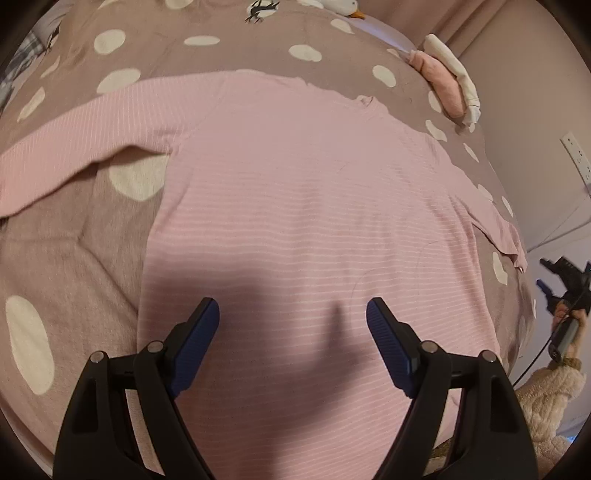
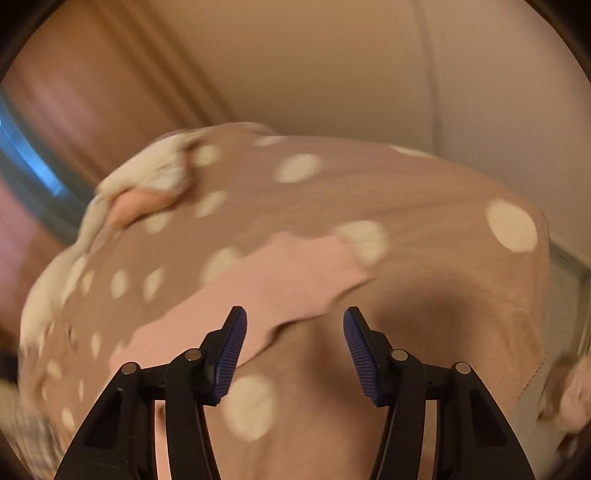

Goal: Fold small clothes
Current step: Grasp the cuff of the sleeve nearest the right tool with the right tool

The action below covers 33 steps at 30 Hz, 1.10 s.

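Note:
A pink long-sleeved top with thin white stripes (image 1: pixel 303 192) lies flat on a brown bedspread with cream dots (image 1: pixel 207 40). Its left sleeve (image 1: pixel 74 147) stretches out to the left, its right sleeve (image 1: pixel 498 236) lies at the bed's right edge. My left gripper (image 1: pixel 293 317) is open and empty, just above the top's lower body. My right gripper (image 2: pixel 295 325) is open and empty, over the right sleeve (image 2: pixel 280 284); this view is blurred. The right gripper also shows in the left wrist view (image 1: pixel 565 288), off the bed's right edge.
A pile of folded pink and cream clothes (image 1: pixel 447 77) sits at the bed's far right corner, also in the right wrist view (image 2: pixel 147 184). A white soft toy (image 1: pixel 343 7) lies at the far edge. A wall with a socket (image 1: pixel 576 155) is to the right.

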Available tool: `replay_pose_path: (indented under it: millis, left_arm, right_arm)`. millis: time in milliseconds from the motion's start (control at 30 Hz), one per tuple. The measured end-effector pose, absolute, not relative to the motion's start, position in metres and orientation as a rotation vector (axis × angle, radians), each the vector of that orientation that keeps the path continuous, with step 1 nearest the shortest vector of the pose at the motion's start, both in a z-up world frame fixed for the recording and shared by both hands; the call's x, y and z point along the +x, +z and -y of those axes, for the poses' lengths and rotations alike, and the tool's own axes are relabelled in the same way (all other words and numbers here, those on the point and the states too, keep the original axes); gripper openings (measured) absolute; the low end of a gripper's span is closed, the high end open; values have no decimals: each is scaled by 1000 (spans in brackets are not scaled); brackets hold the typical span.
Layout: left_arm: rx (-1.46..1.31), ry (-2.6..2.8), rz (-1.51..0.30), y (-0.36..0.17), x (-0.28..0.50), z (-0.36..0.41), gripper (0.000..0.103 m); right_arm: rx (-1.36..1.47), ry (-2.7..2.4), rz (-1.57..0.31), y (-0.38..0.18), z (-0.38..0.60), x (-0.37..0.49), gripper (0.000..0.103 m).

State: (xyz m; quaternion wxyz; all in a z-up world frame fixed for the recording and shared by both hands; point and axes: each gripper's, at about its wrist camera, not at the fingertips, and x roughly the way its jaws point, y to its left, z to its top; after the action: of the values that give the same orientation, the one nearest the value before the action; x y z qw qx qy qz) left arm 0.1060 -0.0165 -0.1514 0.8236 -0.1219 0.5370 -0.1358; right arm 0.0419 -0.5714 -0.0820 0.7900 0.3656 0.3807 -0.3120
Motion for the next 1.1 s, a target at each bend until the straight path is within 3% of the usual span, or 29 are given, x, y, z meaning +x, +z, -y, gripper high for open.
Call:
replay_pose_path:
  millis: [267,300,367,433,567,867,1100]
  left_arm:
    - [-297,-274,-1172,-158,104,15,82]
    - [-303,-273,-1174,-159,104,15,82]
    - [-307,-265,-1180,-160,104,14,82]
    - [-306,-267,-1176,-159,103,14,82]
    - [-314,-271,-1175,-158,102,11,82]
    - [-331,-271,-1151,-149,102,6,82]
    - [-292,-228,-1065,-124,101,-4,82]
  right_arm:
    - [958,-600,-848,-134,595,72,48]
    - [958,-590,-841,-138,594,80,43]
    - [933,-623,-844,-142,596,90,11]
    - [928,-633,-839,-141,601,98,8]
    - [757,-688,-770,-105,600,93,7]
    - [651,-713,-808,-96,594,98,7]
    - [456,-703,-764,-49,557,107,7]
